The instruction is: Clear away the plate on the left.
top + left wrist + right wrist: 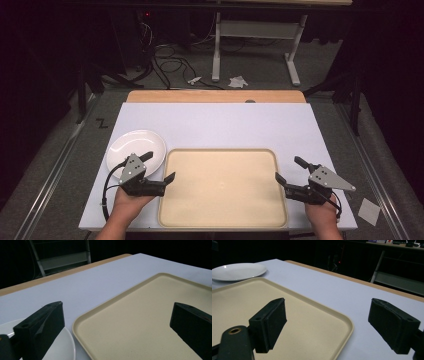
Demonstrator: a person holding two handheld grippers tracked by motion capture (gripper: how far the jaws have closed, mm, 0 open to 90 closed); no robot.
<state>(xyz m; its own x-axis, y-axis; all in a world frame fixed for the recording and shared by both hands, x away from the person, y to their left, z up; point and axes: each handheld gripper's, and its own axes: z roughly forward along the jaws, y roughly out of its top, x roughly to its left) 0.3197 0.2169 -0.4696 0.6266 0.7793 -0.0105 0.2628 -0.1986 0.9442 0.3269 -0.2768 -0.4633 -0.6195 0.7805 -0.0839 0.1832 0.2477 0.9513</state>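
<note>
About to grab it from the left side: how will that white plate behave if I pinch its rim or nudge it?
The white plate looks glossy and rigid, so a rim pinch may slip. It lies flat and shallow beside the tray, so a nudge should slide it, not tip it. It is probably breakable. The left gripper is open above its near edge.

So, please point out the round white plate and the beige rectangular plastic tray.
Round white plate (142, 147): high view, on its bare centre.
Beige rectangular plastic tray (220, 187): high view, on its flat bare bottom.
</note>
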